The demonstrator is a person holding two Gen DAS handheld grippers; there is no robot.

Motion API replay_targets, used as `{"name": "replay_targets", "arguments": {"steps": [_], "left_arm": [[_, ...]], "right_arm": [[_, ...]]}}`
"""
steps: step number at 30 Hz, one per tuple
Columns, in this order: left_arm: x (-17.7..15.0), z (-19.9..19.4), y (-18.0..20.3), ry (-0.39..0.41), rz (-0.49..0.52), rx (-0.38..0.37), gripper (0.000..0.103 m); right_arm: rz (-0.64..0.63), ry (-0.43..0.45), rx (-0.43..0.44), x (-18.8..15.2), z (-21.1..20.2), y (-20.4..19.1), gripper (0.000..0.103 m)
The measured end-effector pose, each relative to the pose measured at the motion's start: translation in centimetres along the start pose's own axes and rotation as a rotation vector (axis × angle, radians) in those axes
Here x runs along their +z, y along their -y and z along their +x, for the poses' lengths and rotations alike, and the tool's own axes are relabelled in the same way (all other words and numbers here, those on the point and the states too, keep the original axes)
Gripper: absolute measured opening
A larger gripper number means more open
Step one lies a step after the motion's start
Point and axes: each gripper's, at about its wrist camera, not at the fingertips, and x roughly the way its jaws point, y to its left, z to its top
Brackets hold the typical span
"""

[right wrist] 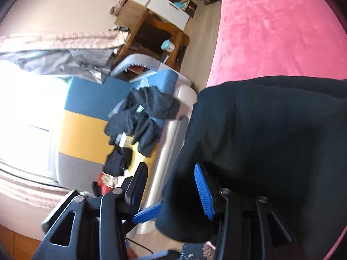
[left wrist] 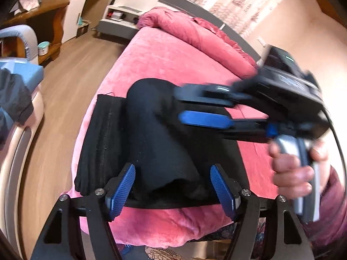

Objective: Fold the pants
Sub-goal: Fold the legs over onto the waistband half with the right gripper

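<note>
Black pants (left wrist: 151,143) lay folded on the pink bedspread (left wrist: 164,58) at the near edge of the bed, a raised hump of cloth sitting between the wide-open fingers of the left gripper (left wrist: 172,187). The right gripper (left wrist: 203,106) hovered over them with fingers parted, empty. Beyond stood a heaped pink quilt (left wrist: 195,32), a nightstand (left wrist: 117,19) and a wooden desk (left wrist: 43,15).

Left wrist view: from the foot end of the bed (left wrist: 164,49), close above the black pants (left wrist: 151,134), facing the headboard. Right wrist view: rolled sideways, very near the pants (right wrist: 271,134), facing the floor side. Shared: pants, bed, wooden desk (left wrist: 49,21).
</note>
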Motion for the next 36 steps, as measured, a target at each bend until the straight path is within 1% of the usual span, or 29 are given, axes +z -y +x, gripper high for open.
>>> {"name": "replay_targets", "arguments": {"steps": [3, 5, 6, 7, 8, 9, 10, 11, 12, 13, 15, 18, 21, 24, 25, 28, 29, 31, 32, 33, 35, 36], "left_arm": [[0.4, 0.8, -0.1, -0.014, -0.029, 0.014, 0.073], [0.8, 1.4, -0.2, -0.023, -0.041, 0.027, 0.072], [1.1, 1.9, -0.4, -0.035, -0.059, 0.032, 0.070], [1.2, 2.2, -0.7, -0.039, -0.076, 0.027, 0.070], [1.4, 2.5, -1.0, -0.044, -0.098, 0.013, 0.066], [1.4, 2.8, -1.4, -0.050, -0.118, 0.005, 0.057], [1.5, 3.1, -1.7, -0.058, -0.139, 0.000, 0.053], [1.6, 3.1, -1.9, -0.059, -0.147, -0.005, 0.045], [1.6, 3.1, -1.9, -0.055, -0.153, -0.004, 0.040], [1.6, 3.1, -2.0, -0.050, -0.156, -0.003, 0.038], [1.5, 2.7, -1.8, -0.022, -0.153, 0.003, 0.029], [1.6, 1.9, -2.1, 0.019, -0.175, -0.004, 0.025], [1.2, 0.7, -2.8, 0.055, -0.203, -0.005, 0.024], [0.2, 0.3, -4.0, 0.062, -0.233, 0.020, 0.024], [-0.1, 0.5, -4.5, 0.054, -0.245, 0.037, 0.024], [-1.0, 1.6, -5.9, 0.021, -0.269, 0.095, 0.024], [-1.1, 1.9, -6.3, 0.015, -0.284, 0.101, 0.024], [-1.0, 1.8, -6.7, 0.017, -0.311, 0.078, 0.031], [-0.8, 1.6, -6.8, 0.020, -0.325, 0.075, 0.039], [-0.7, 1.6, -6.8, 0.018, -0.324, 0.071, 0.043], [-0.5, 1.5, -6.9, 0.014, -0.343, 0.051, 0.048], [-0.5, 1.3, -7.0, 0.016, -0.354, 0.040, 0.048]], "right_arm": [[-0.006, 0.052, -0.006, -0.8, -2.6, 0.6, 0.046], [0.025, 0.096, 0.002, -1.6, -4.8, 1.9, 0.046], [0.034, 0.122, 0.004, -2.1, -6.0, 2.7, 0.046], [0.045, 0.151, -0.009, -2.7, -7.4, 3.5, 0.047], [0.066, 0.179, -0.026, -3.3, -8.8, 4.7, 0.048], [0.093, 0.203, -0.037, -3.9, -10.1, 5.9, 0.048], [0.126, 0.229, -0.046, -4.6, -11.3, 7.3, 0.048], [0.155, 0.251, -0.062, -5.2, -12.3, 8.5, 0.048], [0.179, 0.270, -0.083, -5.8, -13.3, 9.7, 0.048], [0.208, 0.289, -0.108, -6.6, -14.1, 10.9, 0.048], [0.258, 0.317, -0.130, -7.8, -15.4, 13.1, 0.050], [0.325, 0.330, -0.152, -9.1, -16.2, 15.8, 0.050], [0.351, 0.308, -0.149, -9.7, -15.3, 16.9, 0.050], [0.340, 0.287, -0.122, -9.8, -13.5, 16.4, 0.061], [0.326, 0.274, -0.127, -9.7, -12.7, 16.1, 0.061], [0.274, 0.226, -0.186, -8.9, -10.3, 15.1, 0.061], [0.263, 0.216, -0.201, -8.7, -9.9, 14.9, 0.061], [0.258, 0.200, -0.203, -8.4, -8.9, 14.9, 0.061], [0.252, 0.194, -0.204, -8.2, -8.5, 14.8, 0.061], [0.248, 0.192, -0.213, -8.2, -8.5, 14.7, 0.061], [0.250, 0.194, -0.210, -8.1, -8.5, 14.7, 0.061], [0.254, 0.193, -0.208, -8.0, -8.7, 14.8, 0.061]]}}
